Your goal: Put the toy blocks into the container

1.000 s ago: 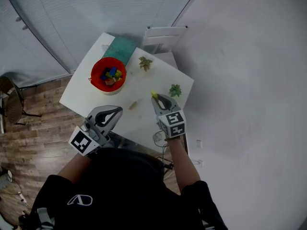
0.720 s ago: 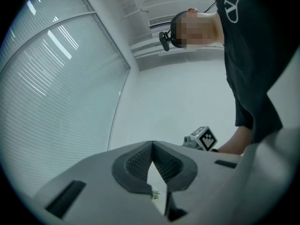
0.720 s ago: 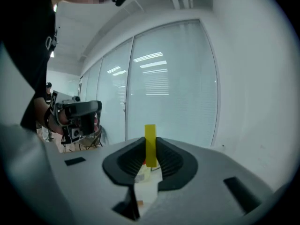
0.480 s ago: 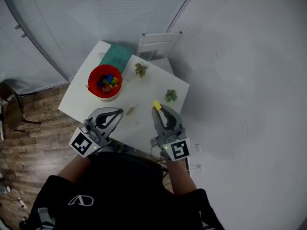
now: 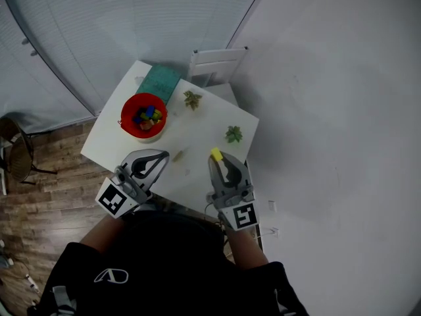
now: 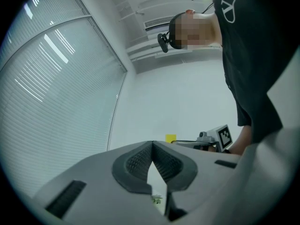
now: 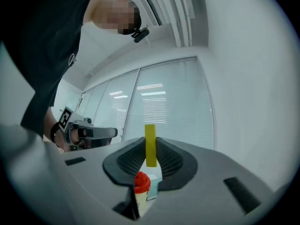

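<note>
Lifting done: your right gripper has raised the yellow block, pinched narrowly at its tips, off the table near its right edge. Left gripper has its jaws together and seems empty. Carry next to the red container, near the far-left corner.

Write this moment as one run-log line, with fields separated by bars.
right tongs: shut on yellow block | left tongs: shut, empty | red container: on table, blocks inside
</note>
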Demonstrator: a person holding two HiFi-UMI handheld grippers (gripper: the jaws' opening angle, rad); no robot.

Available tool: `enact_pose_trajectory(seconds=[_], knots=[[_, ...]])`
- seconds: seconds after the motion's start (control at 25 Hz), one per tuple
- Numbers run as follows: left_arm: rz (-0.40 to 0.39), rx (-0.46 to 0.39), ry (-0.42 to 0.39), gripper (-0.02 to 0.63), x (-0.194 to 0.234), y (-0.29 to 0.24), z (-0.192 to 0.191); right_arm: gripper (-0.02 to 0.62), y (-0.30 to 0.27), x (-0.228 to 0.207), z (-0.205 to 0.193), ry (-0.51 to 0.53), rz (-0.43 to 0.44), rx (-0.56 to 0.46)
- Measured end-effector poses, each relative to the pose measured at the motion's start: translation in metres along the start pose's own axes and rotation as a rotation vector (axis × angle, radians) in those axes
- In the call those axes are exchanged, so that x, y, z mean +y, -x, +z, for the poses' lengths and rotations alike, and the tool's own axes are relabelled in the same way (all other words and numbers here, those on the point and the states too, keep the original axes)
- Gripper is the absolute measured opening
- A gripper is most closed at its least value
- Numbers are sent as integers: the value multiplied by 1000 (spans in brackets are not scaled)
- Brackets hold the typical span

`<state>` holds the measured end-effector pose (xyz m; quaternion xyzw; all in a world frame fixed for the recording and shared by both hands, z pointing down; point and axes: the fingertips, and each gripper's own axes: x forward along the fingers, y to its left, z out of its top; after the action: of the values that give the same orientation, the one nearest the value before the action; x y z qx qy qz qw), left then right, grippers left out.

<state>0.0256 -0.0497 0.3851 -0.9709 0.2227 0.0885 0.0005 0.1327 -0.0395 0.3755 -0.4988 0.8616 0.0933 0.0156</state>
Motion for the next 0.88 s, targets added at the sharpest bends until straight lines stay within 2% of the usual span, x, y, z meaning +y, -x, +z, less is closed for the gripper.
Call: enact_pose_trajectory(seconds=[0.4, 0.88], knots=[[17, 1, -9, 6, 1, 7, 4, 71, -21, 0, -8, 0, 33, 15], [111, -3, -27, 6, 16, 46, 10, 71, -121, 23, -27, 9, 166, 21]])
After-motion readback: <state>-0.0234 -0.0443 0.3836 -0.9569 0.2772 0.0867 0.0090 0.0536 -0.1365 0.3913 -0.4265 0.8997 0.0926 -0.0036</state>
